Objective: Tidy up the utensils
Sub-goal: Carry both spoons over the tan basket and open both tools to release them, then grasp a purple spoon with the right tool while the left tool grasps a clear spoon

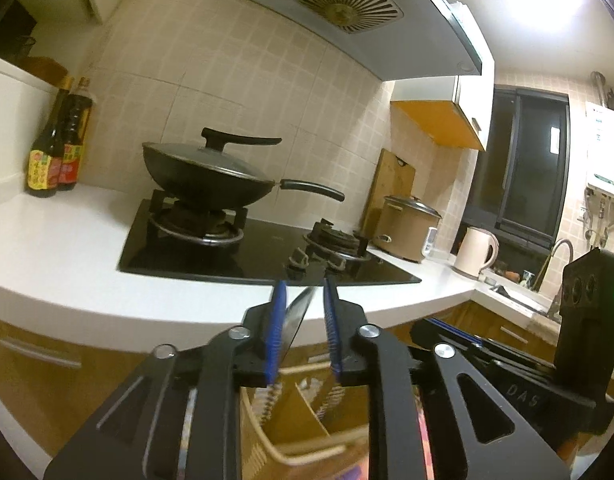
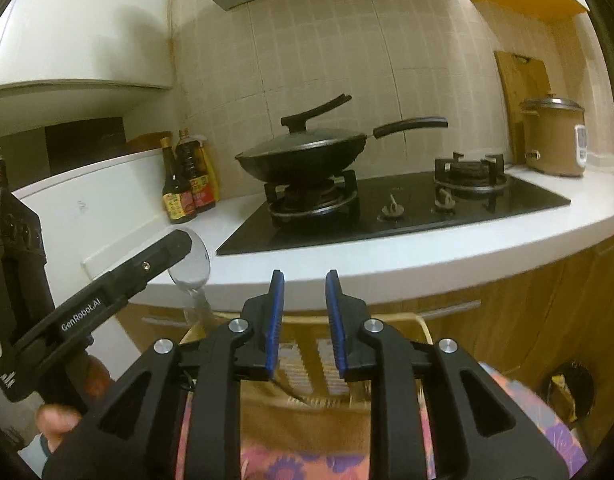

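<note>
Left hand-held gripper point(image 1: 303, 296) spread around leaning spoon point(image 1: 297, 316), handle hidden, right hand-held gripper point(image 2: 304, 284) spread, empty, wooden organizer point(image 2: 421, 326) mostly hidden

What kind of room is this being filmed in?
A home kitchen, by the look of it: a lidded wok sits on a gas stove, sauce bottles stand on the white counter, and a rice cooker is nearby.

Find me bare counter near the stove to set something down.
Widest free patch: white countertop between the sauce bottles and the cooktop. A narrow bare strip runs along the counter's front edge before the cooktop. Crowded: the right end, with rice cooker and kettle; the wok occupies one burner.
</note>
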Motion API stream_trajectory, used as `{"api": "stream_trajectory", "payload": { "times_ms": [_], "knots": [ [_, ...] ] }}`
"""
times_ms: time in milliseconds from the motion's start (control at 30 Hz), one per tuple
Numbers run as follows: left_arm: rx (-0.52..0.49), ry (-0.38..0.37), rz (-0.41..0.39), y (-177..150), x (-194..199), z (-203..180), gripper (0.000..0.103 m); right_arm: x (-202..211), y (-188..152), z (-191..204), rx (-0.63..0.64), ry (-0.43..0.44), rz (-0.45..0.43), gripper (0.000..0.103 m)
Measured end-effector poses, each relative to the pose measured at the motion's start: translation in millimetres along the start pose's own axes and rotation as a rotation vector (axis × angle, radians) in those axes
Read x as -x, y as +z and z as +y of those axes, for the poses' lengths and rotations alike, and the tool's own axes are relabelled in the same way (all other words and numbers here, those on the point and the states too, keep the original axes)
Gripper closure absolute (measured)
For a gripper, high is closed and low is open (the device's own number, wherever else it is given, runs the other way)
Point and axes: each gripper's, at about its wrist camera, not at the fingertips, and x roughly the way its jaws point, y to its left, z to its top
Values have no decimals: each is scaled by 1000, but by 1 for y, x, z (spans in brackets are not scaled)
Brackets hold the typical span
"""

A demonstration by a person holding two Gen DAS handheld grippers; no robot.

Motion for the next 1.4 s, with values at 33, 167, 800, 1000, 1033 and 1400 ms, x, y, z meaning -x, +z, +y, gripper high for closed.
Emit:
{"api": "stream_trajectory", "payload": {
  "times_ms": [33, 167, 800, 1000, 1033, 1400],
  "knots": [
    [1, -6, 7, -1, 6, -1, 79, 6, -2, -1, -10, 5, 9, 76],
    [-1, -22, 46, -4, 23, -4, 68, 33, -11, -6, -36, 9, 10, 50],
    [26, 95, 365, -90, 104, -9, 58, 80, -105, 7, -14, -2, 425, 50],
    [3, 123, 504, -118, 101, -12, 58, 70, -129, 25, 42, -23, 510, 50],
    [-4, 125, 527, -123, 99, -13, 58, 68, -133, 28, 50, -27, 520, 51],
    [28, 162, 656, -147, 91, 0, 61, 44, -155, 31, 79, -33, 628, 74]
  ]
}}
